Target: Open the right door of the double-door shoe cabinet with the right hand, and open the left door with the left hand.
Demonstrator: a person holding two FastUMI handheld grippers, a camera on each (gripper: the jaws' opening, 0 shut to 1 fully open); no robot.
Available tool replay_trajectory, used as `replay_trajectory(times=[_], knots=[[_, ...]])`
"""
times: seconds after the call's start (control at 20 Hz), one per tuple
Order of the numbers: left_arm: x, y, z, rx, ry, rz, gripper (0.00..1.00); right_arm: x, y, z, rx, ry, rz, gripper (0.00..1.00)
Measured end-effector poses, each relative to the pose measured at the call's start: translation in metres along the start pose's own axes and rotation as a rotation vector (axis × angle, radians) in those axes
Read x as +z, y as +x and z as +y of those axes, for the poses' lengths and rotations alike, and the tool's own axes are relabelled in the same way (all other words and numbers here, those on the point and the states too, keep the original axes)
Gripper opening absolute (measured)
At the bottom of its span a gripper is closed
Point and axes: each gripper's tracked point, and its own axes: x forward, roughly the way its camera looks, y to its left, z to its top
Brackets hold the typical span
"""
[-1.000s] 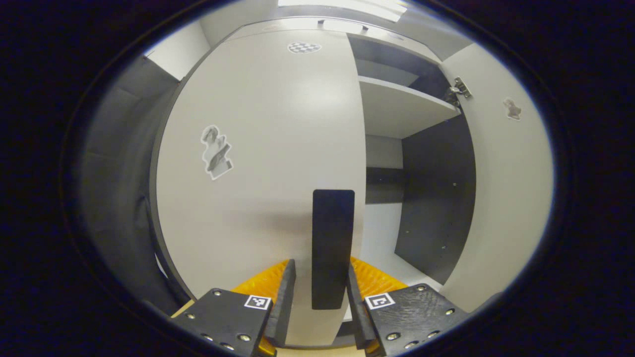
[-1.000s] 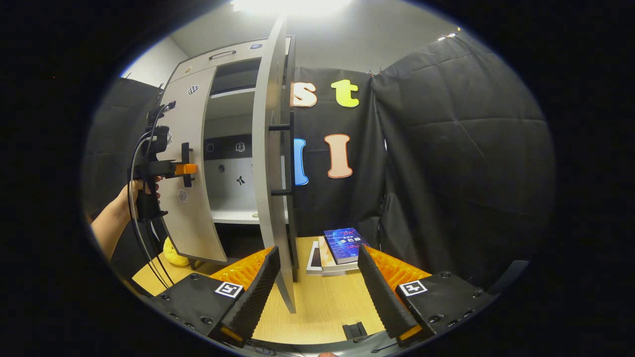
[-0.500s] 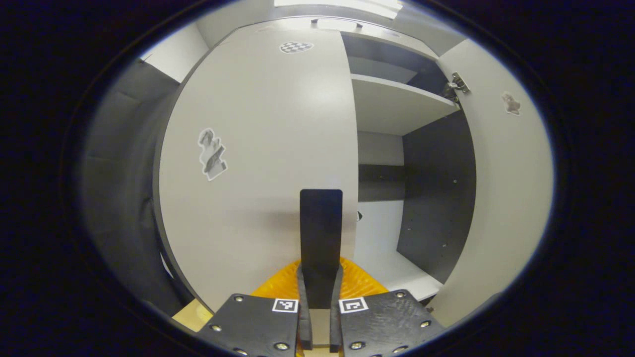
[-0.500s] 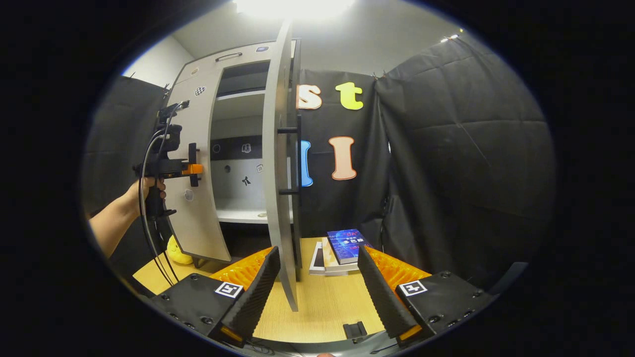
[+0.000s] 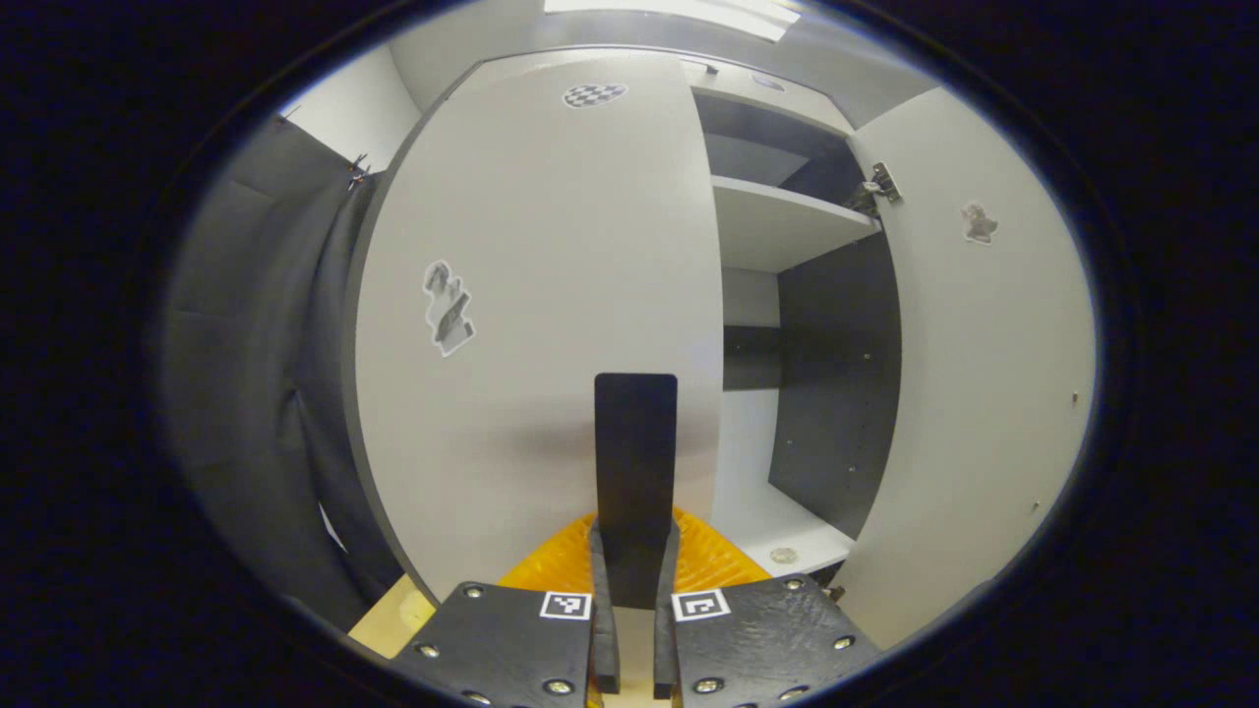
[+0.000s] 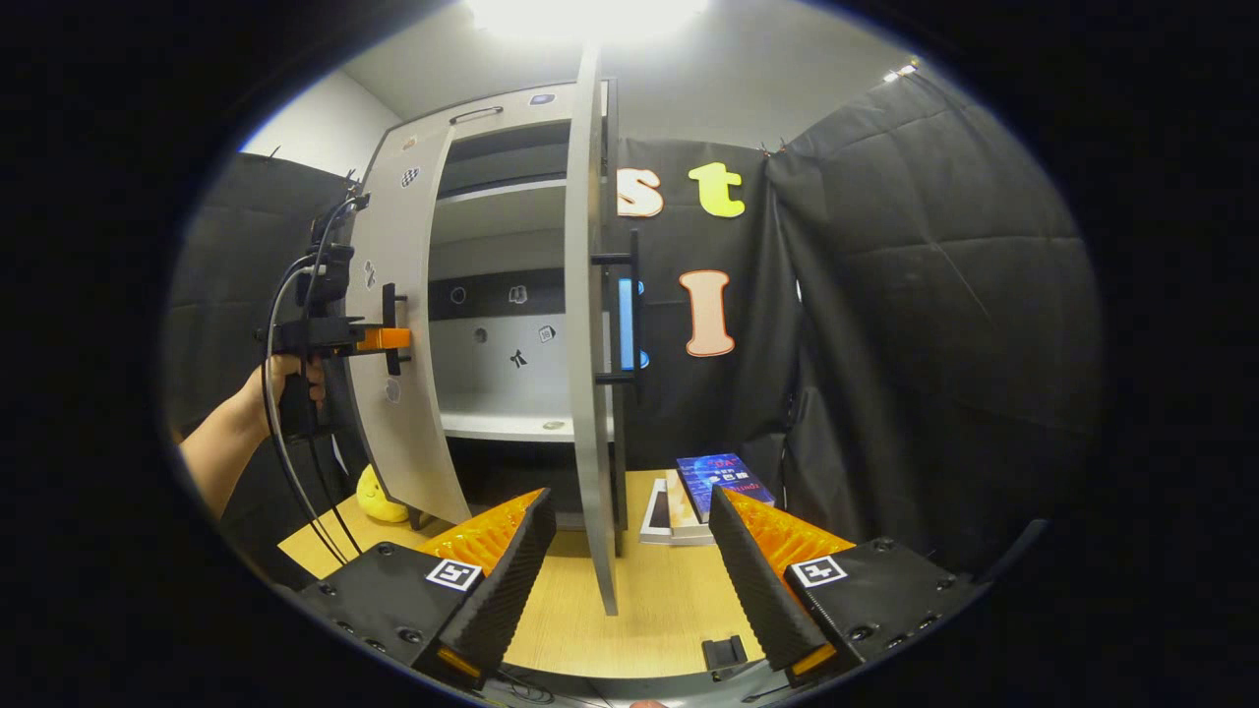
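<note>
Your left tongs (image 5: 629, 629) are clamped on the left door's handle (image 5: 635, 462), an upright bar running top to bottom straight ahead of them. The left door (image 6: 398, 324) stands partly out from the cabinet (image 6: 492, 147). Your right tongs (image 6: 629, 570) hang apart, just short of the right door (image 6: 588, 344), which points edge-on at you.

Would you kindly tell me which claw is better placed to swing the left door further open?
Left. The left claw is shut on the left door's handle, while the right claw hangs open by the right door.
</note>
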Motion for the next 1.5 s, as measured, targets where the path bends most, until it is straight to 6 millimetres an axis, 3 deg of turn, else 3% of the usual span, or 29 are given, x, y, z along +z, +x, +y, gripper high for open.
replay_trajectory(times=[0.05, 0.1, 0.3, 0.35, 0.4, 0.7, 0.75, 0.8, 1.1, 1.15, 1.2, 1.3, 1.4, 1.5], knots=[[0.001, 0.001, 0.002, -0.005, 0.005, 0.0, 0.17, 0.0, 0.0, 0.003, 0.011, -0.007, -0.003, 0.94], [0.003, 0.001, 0.004, -0.009, 0.008, 0.002, 0.17, -0.001, 0.0, 0.005, 0.023, -0.014, -0.004, 0.98], [0.004, -0.002, 0.006, -0.018, 0.013, 0.004, 0.15, -0.003, 0.004, 0.018, 0.086, -0.022, 0.006, 0.98], [0.004, -0.002, 0.006, -0.019, 0.014, 0.004, 0.15, -0.003, 0.005, 0.021, 0.1, -0.026, 0.006, 0.94], [0.005, -0.003, 0.008, -0.02, 0.012, 0.003, 0.15, -0.003, 0.006, 0.023, 0.112, -0.03, 0.006, 0.98], [0.006, -0.005, 0.014, -0.012, 0.004, -0.006, 0.15, -0.001, 0.016, 0.044, 0.181, -0.035, 0.01, 0.98], [0.006, -0.005, 0.015, -0.011, 0.004, -0.005, 0.15, -0.001, 0.017, 0.047, 0.19, -0.037, 0.01, 0.93], [0.007, -0.006, 0.017, -0.009, 0.005, -0.008, 0.14, -0.001, 0.019, 0.051, 0.199, -0.039, 0.009, 0.98], [0.006, -0.008, 0.02, 0.003, -0.007, 0.001, 0.14, -0.004, 0.026, 0.074, 0.247, -0.052, 0.026, 0.98], [0.006, -0.008, 0.02, 0.004, -0.007, 0.001, 0.14, -0.005, 0.027, 0.077, 0.255, -0.053, 0.031, 0.93], [0.006, -0.009, 0.022, 0.01, -0.004, -0.002, 0.14, -0.005, 0.027, 0.081, 0.263, -0.053, 0.033, 0.98], [0.007, -0.009, 0.028, 0.031, 0.006, -0.007, 0.16, -0.007, 0.031, 0.086, 0.273, -0.059, 0.034, 0.98], [0.007, -0.001, 0.034, 0.046, 0.005, -0.015, 0.13, -0.005, 0.034, 0.097, 0.282, -0.058, 0.035, 0.98], [0.009, -0.009, 0.035, 0.053, 0.006, -0.016, 0.09, -0.004, 0.031, 0.106, 0.291, -0.053, 0.033, 0.98]])
